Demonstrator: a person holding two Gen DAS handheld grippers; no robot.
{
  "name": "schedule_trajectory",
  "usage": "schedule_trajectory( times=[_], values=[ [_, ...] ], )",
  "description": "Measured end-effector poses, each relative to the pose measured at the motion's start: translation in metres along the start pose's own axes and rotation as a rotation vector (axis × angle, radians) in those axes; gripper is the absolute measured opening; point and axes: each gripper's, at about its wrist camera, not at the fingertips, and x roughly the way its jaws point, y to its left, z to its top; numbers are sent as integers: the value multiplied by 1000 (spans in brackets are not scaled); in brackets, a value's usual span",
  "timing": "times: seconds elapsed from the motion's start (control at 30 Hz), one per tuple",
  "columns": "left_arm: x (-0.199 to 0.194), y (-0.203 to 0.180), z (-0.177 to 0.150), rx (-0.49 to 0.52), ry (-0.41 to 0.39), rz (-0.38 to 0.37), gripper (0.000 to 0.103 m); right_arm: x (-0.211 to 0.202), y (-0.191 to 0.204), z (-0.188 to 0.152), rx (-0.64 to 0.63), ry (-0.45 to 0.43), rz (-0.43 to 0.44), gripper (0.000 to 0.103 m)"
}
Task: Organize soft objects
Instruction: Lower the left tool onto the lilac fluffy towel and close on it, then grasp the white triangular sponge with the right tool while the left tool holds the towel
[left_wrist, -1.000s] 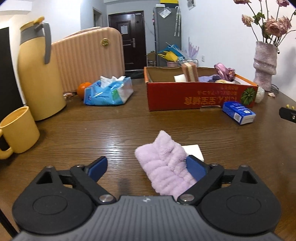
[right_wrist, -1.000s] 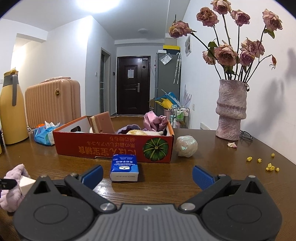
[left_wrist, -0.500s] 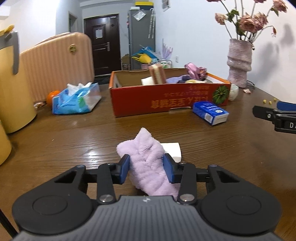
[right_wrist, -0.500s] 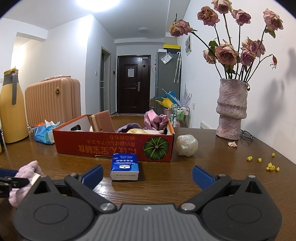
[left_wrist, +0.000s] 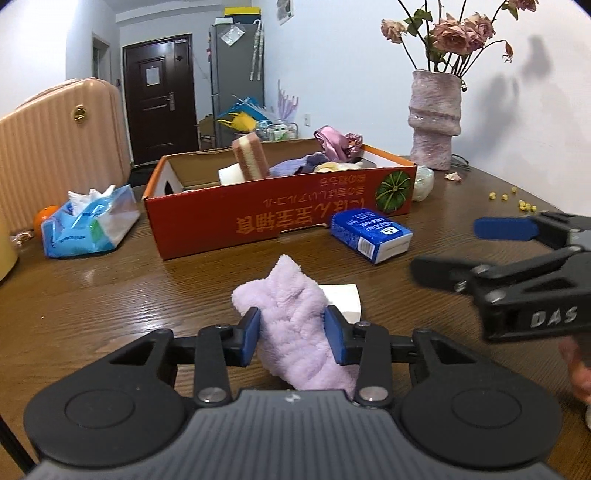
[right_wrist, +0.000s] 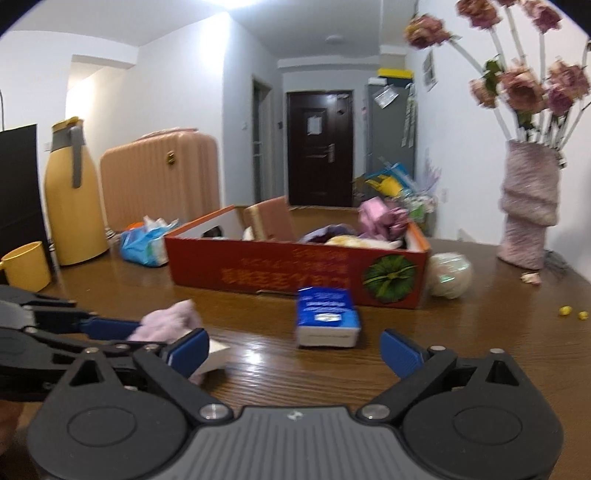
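Observation:
My left gripper (left_wrist: 291, 334) is shut on a fluffy lilac cloth (left_wrist: 291, 306), which rests on the wooden table over a white sponge block (left_wrist: 345, 297). The cloth (right_wrist: 168, 323) and left gripper (right_wrist: 110, 328) also show in the right wrist view at lower left. My right gripper (right_wrist: 293, 352) is open and empty, close to the right of the cloth; it shows in the left wrist view (left_wrist: 476, 251). A red cardboard box (left_wrist: 273, 218) behind holds a sponge, cloths and other soft things.
A blue tissue pack (left_wrist: 371, 234) lies before the box. A blue wipes bag (left_wrist: 86, 223), an orange, a yellow flask (right_wrist: 72, 195) and a yellow mug (right_wrist: 26, 266) stand left. A vase (left_wrist: 436, 120) of roses stands back right, with a pale ball (right_wrist: 448, 275) beside the box.
My left gripper closed on the lilac cloth. My right gripper moved left and nearer to the cloth, still open.

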Motion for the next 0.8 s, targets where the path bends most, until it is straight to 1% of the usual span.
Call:
schedule_trajectory(
  times=[0.13,0.2,0.23,0.3,0.37,0.43,0.47,0.6,0.63,0.7,0.8],
  values=[
    [2,4,0,-5,8,-14,37,15,9,2,4,48,63,81],
    [3,7,1,-12,12,-26,37,22,11,3,15,73,92,78],
    [3,8,1,-11,12,-31,37,25,11,4,27,82,103,74],
    [3,7,1,-1,10,-35,37,32,9,5,61,103,124,71],
    [3,7,0,10,9,-39,37,39,6,6,92,125,149,64],
    [3,8,0,14,10,-46,37,44,8,6,105,143,174,52],
    [3,9,0,13,11,-50,37,47,10,6,102,150,186,48],
    [3,10,0,14,14,-52,37,55,18,6,93,165,220,26],
    [3,10,0,12,15,-53,37,55,20,6,86,165,224,23],
    [2,11,0,8,17,-52,37,56,23,5,65,174,227,19],
    [0,11,0,10,18,-39,37,54,27,5,42,170,226,19]
  ],
)
